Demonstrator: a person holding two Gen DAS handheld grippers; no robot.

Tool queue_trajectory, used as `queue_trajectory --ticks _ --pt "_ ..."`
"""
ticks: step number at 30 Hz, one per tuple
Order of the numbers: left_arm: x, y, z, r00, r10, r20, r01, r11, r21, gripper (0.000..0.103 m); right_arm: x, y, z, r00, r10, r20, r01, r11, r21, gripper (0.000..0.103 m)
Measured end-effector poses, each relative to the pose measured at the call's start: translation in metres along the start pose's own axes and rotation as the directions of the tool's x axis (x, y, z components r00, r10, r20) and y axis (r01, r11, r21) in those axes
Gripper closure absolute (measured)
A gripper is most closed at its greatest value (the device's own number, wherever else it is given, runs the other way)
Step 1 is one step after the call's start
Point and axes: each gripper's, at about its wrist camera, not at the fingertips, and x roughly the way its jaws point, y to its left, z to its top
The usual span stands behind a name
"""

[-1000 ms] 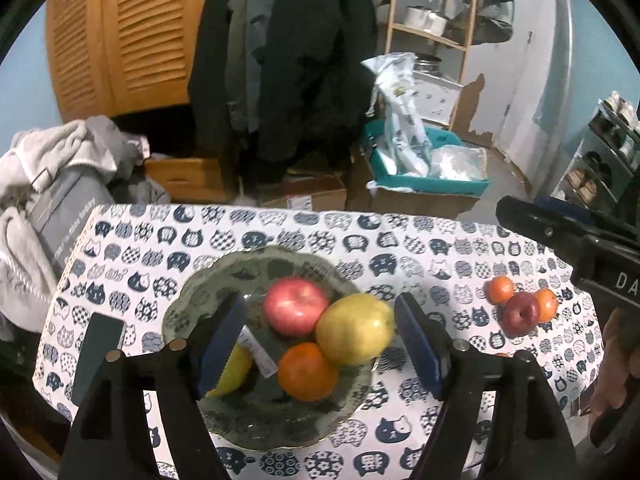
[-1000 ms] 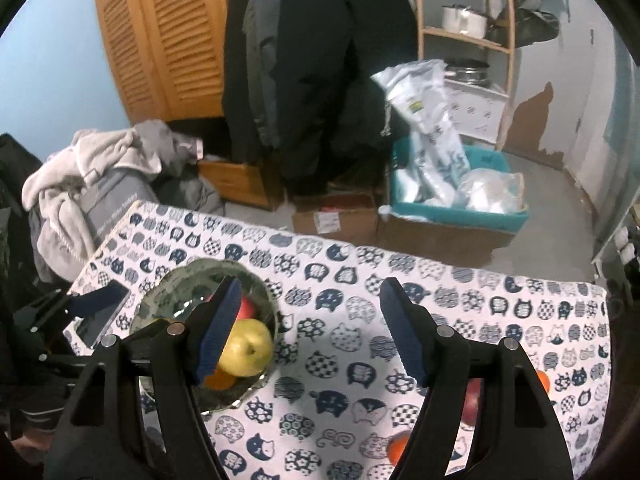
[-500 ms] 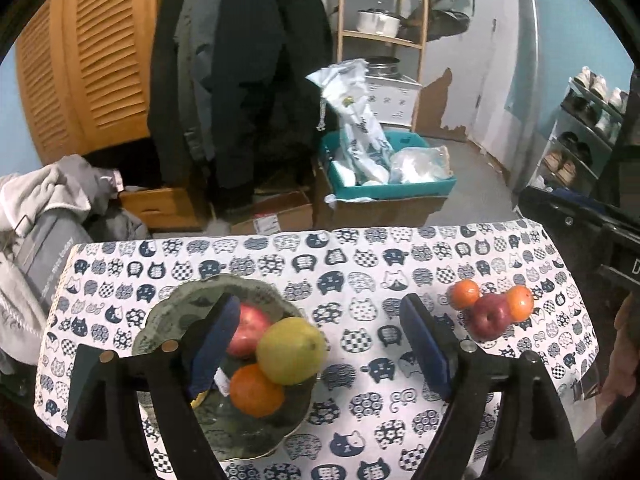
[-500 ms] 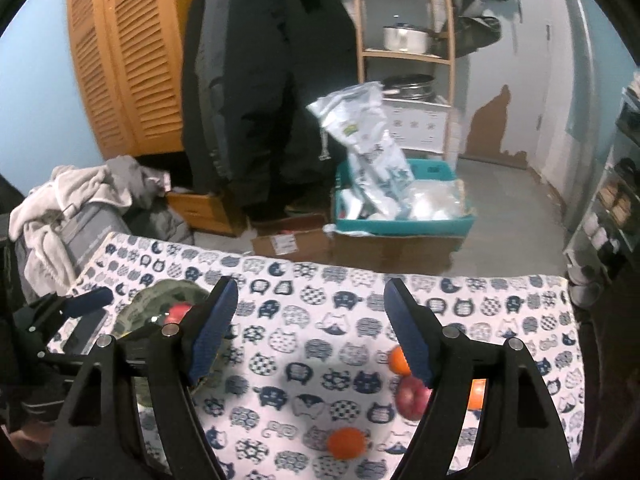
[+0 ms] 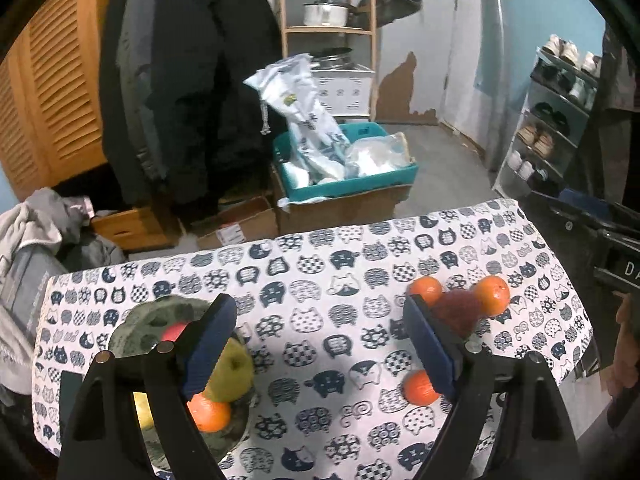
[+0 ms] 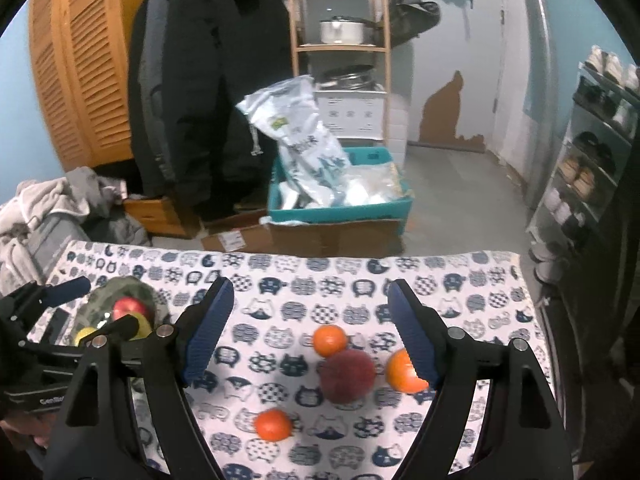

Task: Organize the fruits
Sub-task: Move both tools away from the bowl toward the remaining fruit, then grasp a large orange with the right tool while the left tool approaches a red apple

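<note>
On the left of the worktop (image 5: pixel 320 264) the bowl (image 5: pixel 132 332) already holds a red apple (image 6: pixel 127 307), a green apple (image 5: pixel 232 366) and an orange (image 5: pixel 210 416). Both the left tool (image 5: pixel 316 344) and the right tool (image 6: pixel 310 332) have just been opening and stand wide with nothing between the jaws. To the right, loose oranges (image 6: pixel 330 340) crowd a dark red apple (image 6: pixel 347 374); closing on it could nudge round neighbours toward the nearby worktop edge.
</note>
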Motion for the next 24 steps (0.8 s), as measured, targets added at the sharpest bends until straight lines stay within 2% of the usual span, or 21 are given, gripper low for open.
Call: queue_trajectory --ticks 16,24 --pt "0.046 -0.068 0.007 0.993 -0.068 -0.097 0.074 0.995 0.061 0.015 0.012 -0.072 -0.02 0.996 -0.068 -0.066 0.072 0.995 0.065 0.021" --pt "0.082 -0.089 -0.003 0.987 -0.043 -0.152 0.059 0.993 0.099 0.015 0.049 -0.105 -0.043 0.983 -0.083 -0.166 0.103 0.988 0.113 0.021"
